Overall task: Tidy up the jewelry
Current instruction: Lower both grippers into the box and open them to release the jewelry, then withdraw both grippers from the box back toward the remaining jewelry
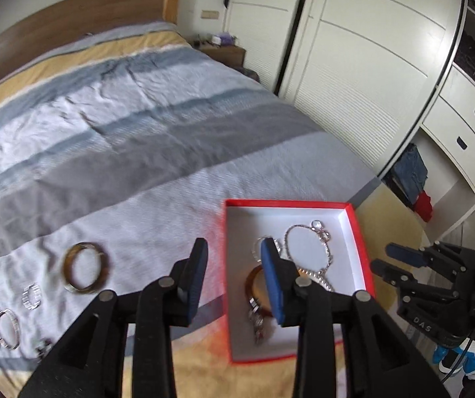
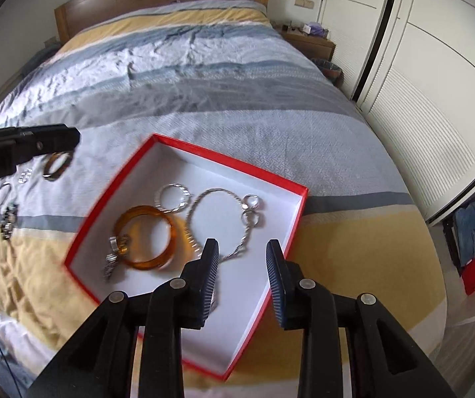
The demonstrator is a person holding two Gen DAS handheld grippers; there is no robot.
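From the left wrist we see our left gripper (image 1: 234,248) hanging with jaws parted and empty above the near left rim of the red box (image 1: 353,212) on the striped bedspread (image 1: 138,132), with a brown bangle (image 1: 86,268) and silver rings (image 1: 32,295) lying loose to its left and the right gripper (image 1: 388,258) off to the right. From the right wrist, our right gripper (image 2: 242,252) points steeply down over the box, jaws apart and empty, and only here do the amber bangle (image 2: 146,237) and chain necklace (image 2: 217,212) inside show unobstructed.
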